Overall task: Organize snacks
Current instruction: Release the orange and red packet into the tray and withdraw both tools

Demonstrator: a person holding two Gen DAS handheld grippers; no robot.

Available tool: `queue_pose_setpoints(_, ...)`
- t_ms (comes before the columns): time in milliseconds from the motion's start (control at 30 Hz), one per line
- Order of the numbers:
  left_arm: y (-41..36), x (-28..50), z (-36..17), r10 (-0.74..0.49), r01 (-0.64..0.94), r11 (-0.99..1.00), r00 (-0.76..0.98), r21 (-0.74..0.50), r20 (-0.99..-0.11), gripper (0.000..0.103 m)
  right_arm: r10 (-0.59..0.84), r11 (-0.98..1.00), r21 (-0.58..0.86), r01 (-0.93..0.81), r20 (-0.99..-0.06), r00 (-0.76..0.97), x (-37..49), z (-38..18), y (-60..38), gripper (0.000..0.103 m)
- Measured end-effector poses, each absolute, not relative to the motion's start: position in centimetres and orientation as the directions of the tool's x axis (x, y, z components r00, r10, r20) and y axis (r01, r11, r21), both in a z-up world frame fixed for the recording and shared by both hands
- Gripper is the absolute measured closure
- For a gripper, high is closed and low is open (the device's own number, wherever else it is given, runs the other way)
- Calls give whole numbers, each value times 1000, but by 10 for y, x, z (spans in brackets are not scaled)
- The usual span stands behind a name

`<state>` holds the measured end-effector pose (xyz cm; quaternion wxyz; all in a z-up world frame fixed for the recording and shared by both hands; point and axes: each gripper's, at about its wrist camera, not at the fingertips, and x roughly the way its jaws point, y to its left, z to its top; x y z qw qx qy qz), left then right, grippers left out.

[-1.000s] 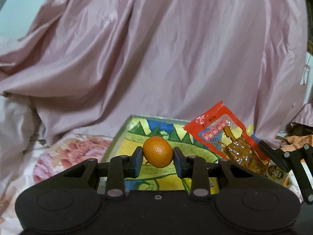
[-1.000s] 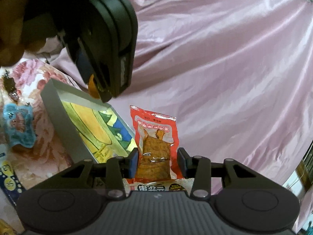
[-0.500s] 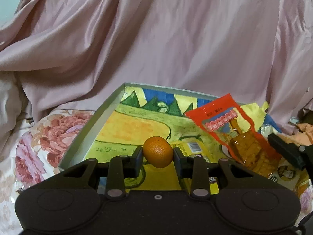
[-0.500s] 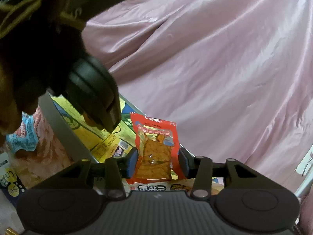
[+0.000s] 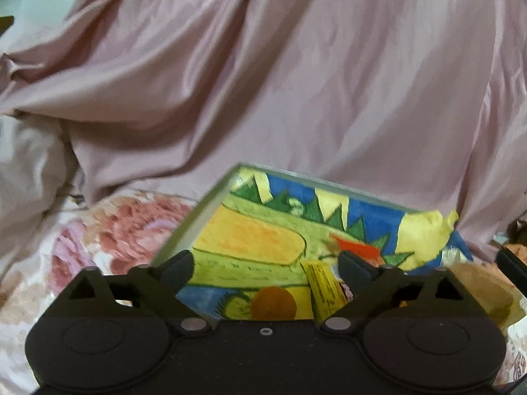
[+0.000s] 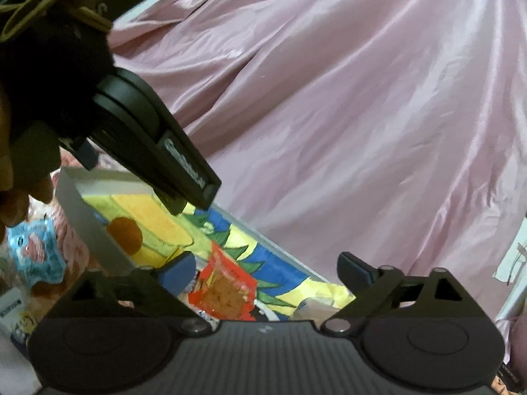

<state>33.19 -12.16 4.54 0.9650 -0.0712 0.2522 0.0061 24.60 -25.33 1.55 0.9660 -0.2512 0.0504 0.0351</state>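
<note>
Left wrist view, nearest first: the left gripper (image 5: pixel 265 265) has its jaws spread wide and grasping nothing, and the orange (image 5: pixel 274 303) lies just below and a little beyond their gap, resting on the painted floor of the box (image 5: pixel 210 199). Being round, the fruit offers no long axis to line up with. Just right of it a yellow packet (image 5: pixel 324 288) lies with its long side running away from the camera, and past that a sliver of the red snack pouch (image 5: pixel 357 248) shows by the right-hand finger. Right wrist view, again from the near side: the right gripper (image 6: pixel 265 271) is likewise released, its jaws far apart, and the red snack pouch (image 6: pixel 227 291) lies flat in the box directly under them, nearer the left finger than the right, its long axis slanting up-left towards the box wall. Farther on sits the orange (image 6: pixel 124 234), close to the near grey wall (image 6: pixel 89 223), with the left gripper's (image 6: pixel 194 197) tips hanging above the box beyond it. Outside the wall, on the flowered bedding (image 5: pixel 108 230), a blue wrapped snack (image 6: pixel 36 251) waits. My reading is that both items are delivered, and the next pickup is probably that blue snack, which lies to the left of the right jaws and closer to the left hand (image 6: pixel 19 177). Pink satin cloth (image 5: pixel 296 75) fills the background.
</note>
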Motion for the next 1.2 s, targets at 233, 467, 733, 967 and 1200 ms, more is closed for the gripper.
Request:
queue_pose_setpoints(233, -105, 304, 70, -7, -73, 981, 911, -179, -412, 1, 40, 920, -389, -48, -29, 999, 220, 31, -263, 0)
queue_pose_setpoints(467, -88, 264, 89, 25, -92, 980, 936, -174, -352, 1, 52, 976, -214, -47, 16, 999, 191, 57, -285, 0)
queue_pose_setpoints(733, -73, 219, 100, 44, -101, 982, 944, -159, -328, 1, 77, 990, -116, -77, -10, 997, 160, 69, -290, 0)
queue_pose_setpoints(967, -61, 177, 96, 50, -102, 984, 943, -143, -329, 1, 80, 996, -22, -81, -40, 996, 116, 65, -293, 0)
queue_pose_setpoints(1200, -51, 130, 83, 55, -98, 988, 947, -122, -317, 1, 105, 993, 64, -102, -48, 993, 72, 61, -297, 0)
